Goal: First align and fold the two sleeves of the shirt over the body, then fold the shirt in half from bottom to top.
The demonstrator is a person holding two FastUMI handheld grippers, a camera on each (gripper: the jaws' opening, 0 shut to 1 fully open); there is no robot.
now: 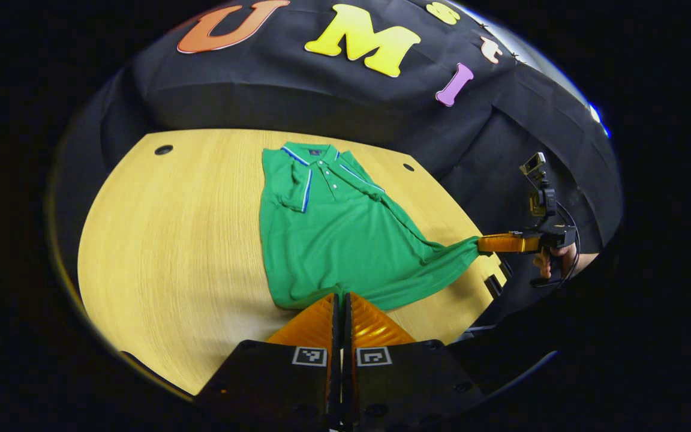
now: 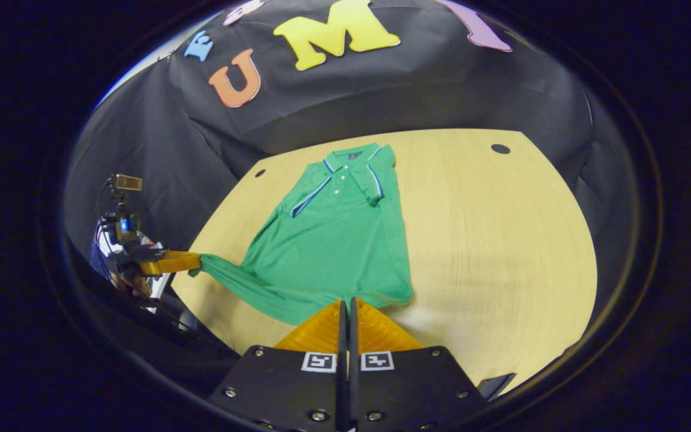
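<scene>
A wooden table (image 1: 159,252) is set before the booth's black cloth wall, and a green shirt (image 1: 333,240) is laid on it, collar toward the wall, both sleeves folded over the body. The bottom hem is pinched at one corner by the left gripper (image 1: 341,298), fingers pressed together on the cloth. The other corner is held likewise by the right gripper (image 2: 348,303) and drawn out to the side.

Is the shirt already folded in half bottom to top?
No: in the left gripper view the shirt lies full length, hem near the left gripper.
</scene>
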